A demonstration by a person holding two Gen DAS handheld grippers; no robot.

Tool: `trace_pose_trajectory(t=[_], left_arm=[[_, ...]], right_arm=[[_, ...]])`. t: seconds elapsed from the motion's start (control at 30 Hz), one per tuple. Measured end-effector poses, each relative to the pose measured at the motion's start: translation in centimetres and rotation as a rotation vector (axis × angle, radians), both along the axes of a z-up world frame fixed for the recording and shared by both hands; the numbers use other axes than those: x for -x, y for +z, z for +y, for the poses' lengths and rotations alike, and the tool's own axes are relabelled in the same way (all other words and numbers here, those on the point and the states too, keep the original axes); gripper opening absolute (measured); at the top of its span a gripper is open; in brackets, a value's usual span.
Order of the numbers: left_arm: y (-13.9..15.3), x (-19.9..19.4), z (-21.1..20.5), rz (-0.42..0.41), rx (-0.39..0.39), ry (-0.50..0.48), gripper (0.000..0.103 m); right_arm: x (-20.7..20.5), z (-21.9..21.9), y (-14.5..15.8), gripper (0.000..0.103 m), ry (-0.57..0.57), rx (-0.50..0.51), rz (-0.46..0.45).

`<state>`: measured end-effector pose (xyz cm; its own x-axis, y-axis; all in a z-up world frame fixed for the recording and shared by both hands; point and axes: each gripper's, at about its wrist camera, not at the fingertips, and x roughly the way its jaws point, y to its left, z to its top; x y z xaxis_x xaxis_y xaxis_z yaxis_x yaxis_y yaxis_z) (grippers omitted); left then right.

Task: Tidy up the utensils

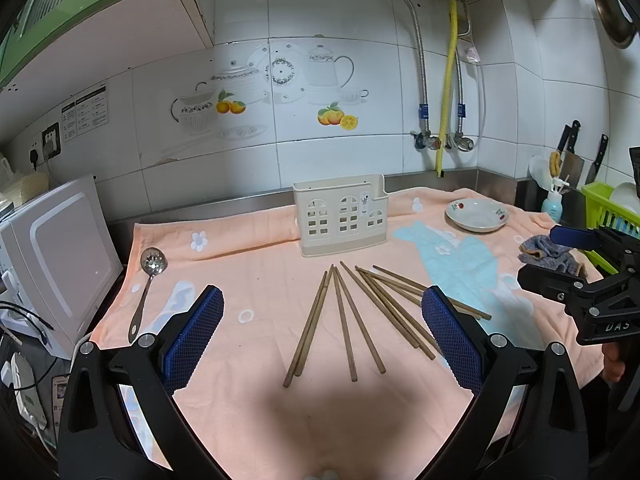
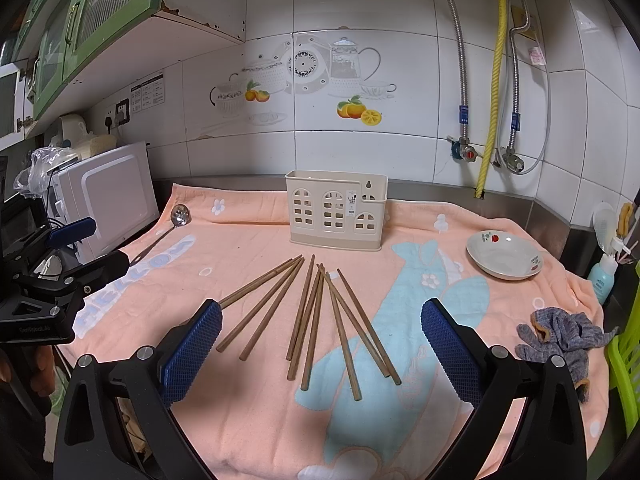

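Several brown wooden chopsticks [image 1: 360, 316] lie fanned out on the peach towel [image 1: 256, 264], also in the right wrist view [image 2: 316, 320]. A cream utensil holder [image 1: 341, 214] with window cut-outs stands upright behind them, seen too in the right wrist view [image 2: 336, 210]. A slotted metal spoon [image 1: 147, 284] lies at the towel's left edge, also visible in the right wrist view [image 2: 168, 232]. My left gripper [image 1: 322, 328] is open and empty above the chopsticks' near ends. My right gripper [image 2: 320, 340] is open and empty over the chopsticks.
A white bowl [image 1: 477, 216] sits on the towel at the right [image 2: 504, 256]. A grey cloth [image 2: 560, 332] lies beside a green dish rack [image 1: 604, 208]. A white microwave [image 1: 52, 256] stands left. Knives [image 1: 572, 152] hang at the far right.
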<state>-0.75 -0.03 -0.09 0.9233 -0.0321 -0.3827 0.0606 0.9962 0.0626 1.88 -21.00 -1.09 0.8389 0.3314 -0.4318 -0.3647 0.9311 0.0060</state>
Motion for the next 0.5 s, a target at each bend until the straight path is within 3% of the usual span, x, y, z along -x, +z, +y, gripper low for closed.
trace_pose_trajectory(t=[0.5], left_arm=[[-0.12,0.09,-0.21,0.003,0.0,-0.002,0.098]], right_arm=[[0.0,0.05,-0.02,0.097,0.0,0.0,0.0]])
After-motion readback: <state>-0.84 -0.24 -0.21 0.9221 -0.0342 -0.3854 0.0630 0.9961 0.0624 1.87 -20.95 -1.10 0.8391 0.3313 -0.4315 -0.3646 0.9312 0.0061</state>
